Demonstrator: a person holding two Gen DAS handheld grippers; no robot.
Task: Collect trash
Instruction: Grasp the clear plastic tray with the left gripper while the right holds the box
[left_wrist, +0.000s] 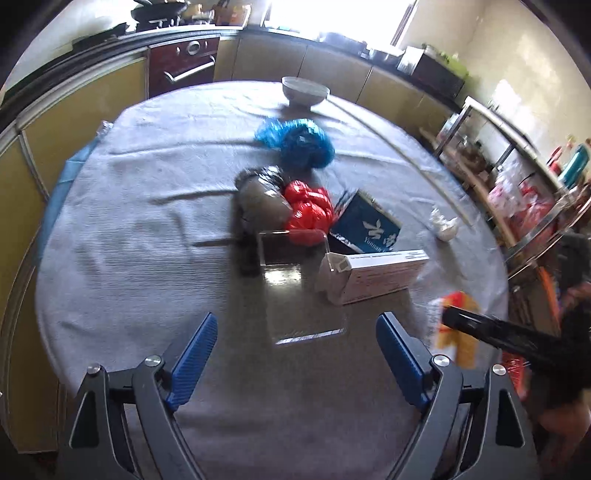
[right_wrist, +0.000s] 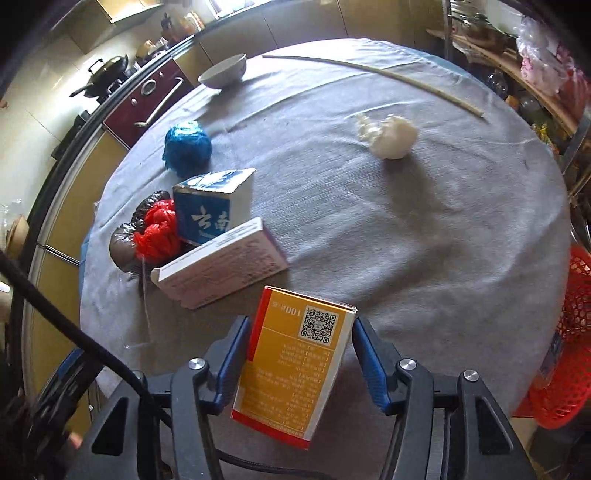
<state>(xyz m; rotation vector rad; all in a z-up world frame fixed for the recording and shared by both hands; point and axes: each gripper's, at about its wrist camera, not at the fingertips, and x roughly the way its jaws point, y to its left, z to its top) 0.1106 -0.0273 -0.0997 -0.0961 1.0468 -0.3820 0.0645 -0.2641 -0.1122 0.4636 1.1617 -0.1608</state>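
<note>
My right gripper (right_wrist: 299, 354) grips an orange box (right_wrist: 295, 365) between its blue pads, above the near edge of the grey-clothed table (right_wrist: 424, 240). My left gripper (left_wrist: 295, 332) is wide open, holding nothing. Only its view shows a clear plastic sheet (left_wrist: 299, 291) just ahead. Beyond lie a white carton (right_wrist: 221, 262), blue carton (right_wrist: 210, 210), red bag (right_wrist: 159, 232), blue bag (right_wrist: 186, 146), and, ahead right, crumpled tissue (right_wrist: 391, 136). Only the right view shows a red basket (right_wrist: 565, 343) at far right.
</note>
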